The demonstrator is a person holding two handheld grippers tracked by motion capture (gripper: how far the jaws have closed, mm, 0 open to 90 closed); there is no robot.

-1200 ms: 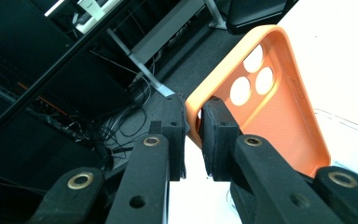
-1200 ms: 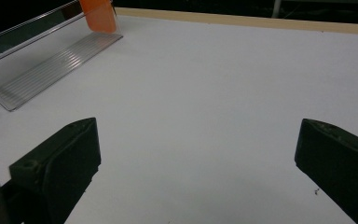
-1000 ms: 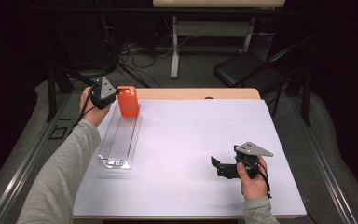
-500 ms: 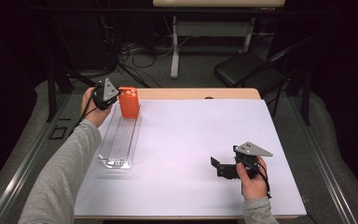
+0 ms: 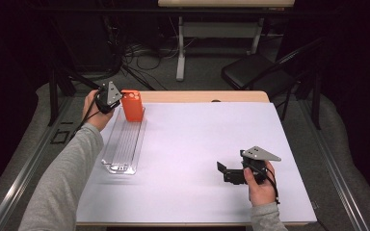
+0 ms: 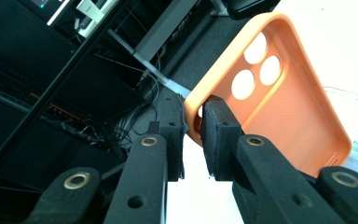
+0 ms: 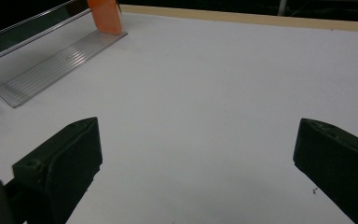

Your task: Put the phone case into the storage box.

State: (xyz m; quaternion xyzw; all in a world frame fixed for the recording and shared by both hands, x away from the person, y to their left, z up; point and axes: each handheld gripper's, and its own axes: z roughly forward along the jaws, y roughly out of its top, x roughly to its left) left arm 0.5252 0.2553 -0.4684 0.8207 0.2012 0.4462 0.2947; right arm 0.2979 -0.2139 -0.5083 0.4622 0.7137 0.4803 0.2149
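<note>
My left claw (image 6: 193,128) pinched the orange phone case (image 6: 279,93) upright at the clear rack (image 5: 123,147); next, seat it carefully. Right claw (image 7: 193,168) sat open.

We're looking down from above; both gripper views are riding low and close, sharing the orange phone case (image 5: 132,105)

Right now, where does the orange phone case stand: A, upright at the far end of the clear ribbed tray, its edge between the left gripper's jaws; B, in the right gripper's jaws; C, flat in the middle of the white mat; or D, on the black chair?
A: the orange phone case stands upright at the far end of the clear ribbed tray, and the left gripper pinches its rim.
</note>
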